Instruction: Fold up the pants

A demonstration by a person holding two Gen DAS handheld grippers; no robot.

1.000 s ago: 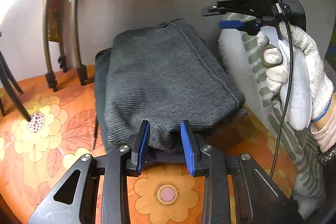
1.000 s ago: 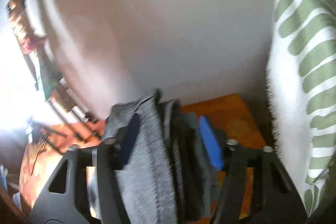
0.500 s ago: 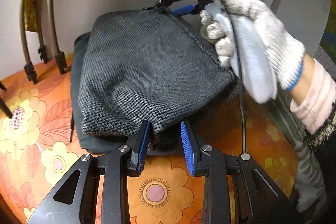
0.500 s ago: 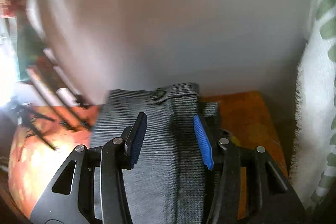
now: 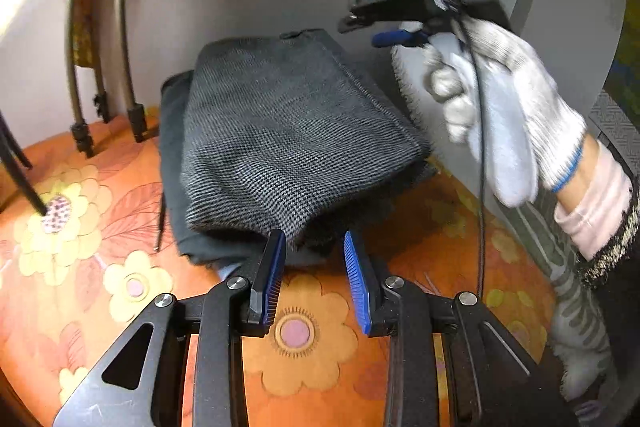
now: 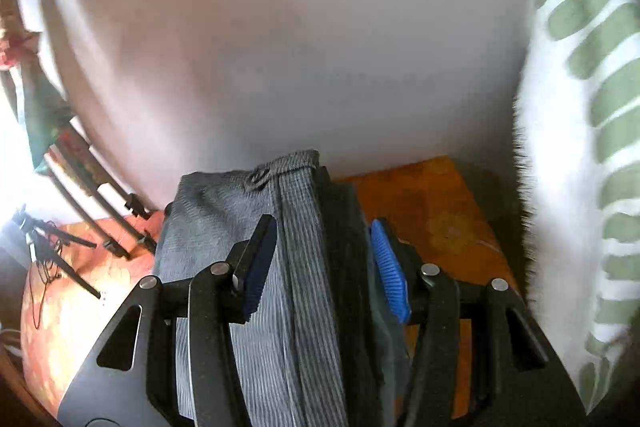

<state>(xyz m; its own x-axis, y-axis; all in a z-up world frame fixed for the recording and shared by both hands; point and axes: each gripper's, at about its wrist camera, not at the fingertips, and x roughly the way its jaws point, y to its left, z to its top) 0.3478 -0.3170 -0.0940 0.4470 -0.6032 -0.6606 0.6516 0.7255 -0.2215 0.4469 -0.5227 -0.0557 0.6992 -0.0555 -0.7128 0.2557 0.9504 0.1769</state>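
Note:
The folded grey pants (image 5: 296, 143) lie stacked on darker folded clothes on the orange flowered surface (image 5: 120, 267), against the wall. My left gripper (image 5: 314, 259) is open, its blue pads just in front of the stack's near edge, holding nothing. My right gripper (image 5: 390, 39), held in a white-gloved hand, hovers above and to the right of the stack's far corner. In the right wrist view the right gripper (image 6: 320, 259) is open, its blue pads apart over the pants (image 6: 288, 267) below.
A green-and-white striped fluffy blanket (image 6: 580, 147) lies along the right side. Curved dark poles (image 5: 80, 67) lean on the wall at the back left. A thin black rod (image 5: 24, 183) rests on the flowered surface at the left.
My right gripper has lifted up and to the right, off the top of the pants. My left gripper has pulled back slightly from the stack's edge. The pants stay folded.

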